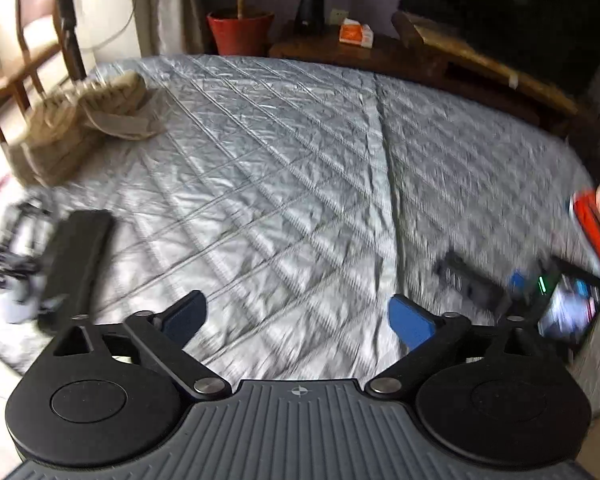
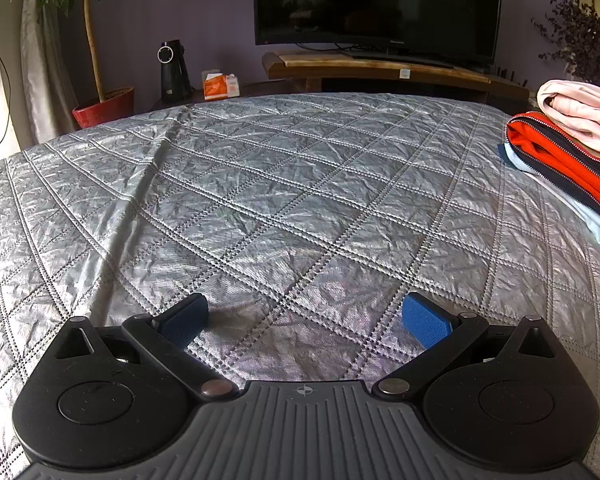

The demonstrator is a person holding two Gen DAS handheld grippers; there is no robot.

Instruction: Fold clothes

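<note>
Beige garment sits crumpled at the bed's far left corner; folded stack on the right edge. Both grippers, left & right, wide open w/ nothing held. Risk imo: slick quilt, so fabric slides mid-fold.

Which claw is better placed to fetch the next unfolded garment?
Probably the left claw. Its view shows a crumpled beige garment at the quilt's far left; the right claw's view shows only a folded stack. Both claws are open and empty.
</note>
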